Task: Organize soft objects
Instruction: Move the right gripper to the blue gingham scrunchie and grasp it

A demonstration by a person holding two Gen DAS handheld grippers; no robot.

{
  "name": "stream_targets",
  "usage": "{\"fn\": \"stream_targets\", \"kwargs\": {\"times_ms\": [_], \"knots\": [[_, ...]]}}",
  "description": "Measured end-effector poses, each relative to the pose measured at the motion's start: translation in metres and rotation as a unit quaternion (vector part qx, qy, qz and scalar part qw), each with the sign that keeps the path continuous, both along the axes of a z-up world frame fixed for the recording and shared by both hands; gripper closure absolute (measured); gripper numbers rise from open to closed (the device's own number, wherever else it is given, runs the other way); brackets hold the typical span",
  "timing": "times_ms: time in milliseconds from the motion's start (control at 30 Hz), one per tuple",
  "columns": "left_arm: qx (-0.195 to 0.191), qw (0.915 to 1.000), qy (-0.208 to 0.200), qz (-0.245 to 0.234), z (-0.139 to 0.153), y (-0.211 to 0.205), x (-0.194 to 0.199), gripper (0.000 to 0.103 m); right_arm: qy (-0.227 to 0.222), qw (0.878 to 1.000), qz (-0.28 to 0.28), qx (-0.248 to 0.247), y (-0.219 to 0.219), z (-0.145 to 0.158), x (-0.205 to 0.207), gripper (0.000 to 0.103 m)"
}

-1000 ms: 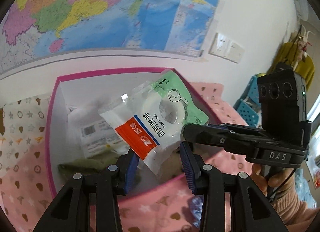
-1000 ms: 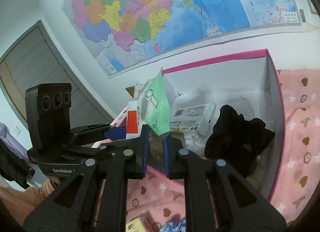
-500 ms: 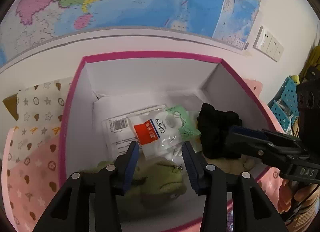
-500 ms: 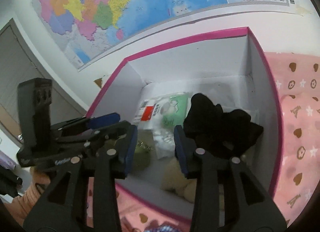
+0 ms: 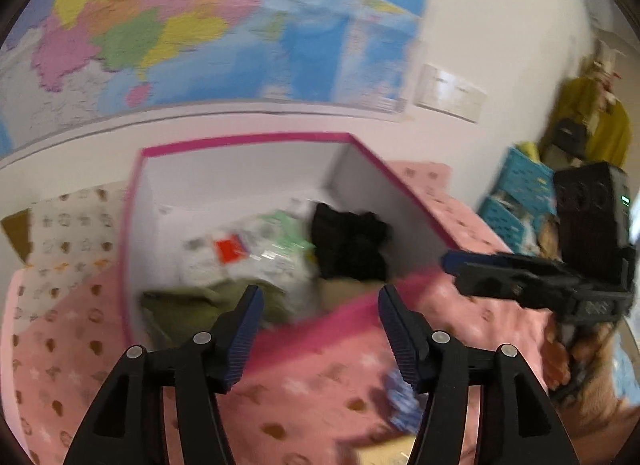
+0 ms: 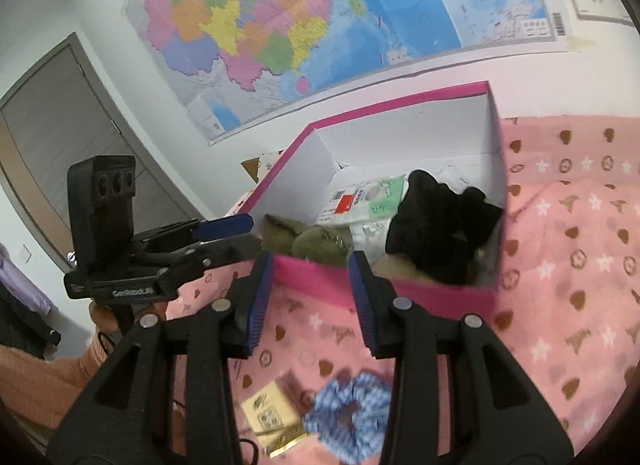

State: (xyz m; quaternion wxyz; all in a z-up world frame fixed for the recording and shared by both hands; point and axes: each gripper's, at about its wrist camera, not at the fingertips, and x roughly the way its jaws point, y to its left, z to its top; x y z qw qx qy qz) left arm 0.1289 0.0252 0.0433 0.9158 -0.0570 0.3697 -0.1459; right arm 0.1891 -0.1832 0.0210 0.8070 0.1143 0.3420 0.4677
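left gripper point(image 5: 318, 307) jaws opening, nothing between them. Pink-rimmed box point(image 5: 248, 140) at 12 o'clock holds black cloth point(image 5: 348, 245), packets point(image 5: 256, 249); right gripper point(image 5: 452, 261) at 3 o'clock.

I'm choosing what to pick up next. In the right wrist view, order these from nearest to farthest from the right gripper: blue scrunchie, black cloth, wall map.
1. Blue scrunchie: on the pink blanket just below the right gripper, outside the box.
2. Black cloth: inside the pink box, on its right side.
3. Wall map: on the wall behind the box.

Wall map point(image 6: 320, 25), grey door point(image 6: 60, 137), blue crates point(image 5: 516, 201).
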Motion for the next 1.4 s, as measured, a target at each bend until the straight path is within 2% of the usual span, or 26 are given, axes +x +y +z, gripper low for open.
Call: {"fn": "stream_targets", "kwargs": {"times_ms": [200, 367, 500, 800, 1000, 1033, 1133, 1233, 1400], "knots": [[-0.007, 0.9984, 0.030, -0.048, -0.024, -0.031, -0.020, 0.042, 0.012, 0.999, -0.020, -0.049, -0.014, -0.027, -0.022, 0.062], [-0.003, 0.9956, 0.081, -0.047, -0.057, -0.045, -0.019, 0.042, 0.049, 0.994, -0.033, -0.091, -0.019, -0.067, -0.030, 0.062], [-0.011, 0.9930, 0.110, -0.041, -0.077, -0.046, -0.018, 0.042, 0.053, 0.991, -0.036, -0.116, -0.014, -0.083, -0.037, 0.062], [-0.012, 0.9910, 0.125, -0.045, -0.091, -0.051, -0.023, 0.044, 0.051, 0.988, -0.026, -0.142, 0.002, -0.102, -0.041, 0.062], [-0.015, 0.9898, 0.129, -0.058, -0.096, -0.056, -0.025, 0.046, 0.044, 0.989, -0.025, -0.139, 0.005, -0.104, -0.039, 0.062], [-0.016, 0.9894, 0.130, -0.062, -0.097, -0.058, -0.025, 0.047, 0.040, 0.989, -0.025, -0.141, 0.006, -0.104, -0.039, 0.063], [-0.024, 0.9879, 0.137, -0.070, -0.101, -0.060, -0.024, 0.048, 0.028, 0.987, -0.031, -0.156, 0.008, -0.104, -0.041, 0.079], [-0.028, 0.9863, 0.144, -0.075, -0.105, -0.063, -0.021, 0.053, 0.030, 0.988, -0.031, -0.150, 0.006, -0.103, -0.040, 0.088], [-0.038, 0.9851, 0.145, -0.084, -0.107, -0.064, -0.020, 0.065, 0.024, 0.992, -0.037, -0.121, -0.003, -0.092, -0.043, 0.090]]}}
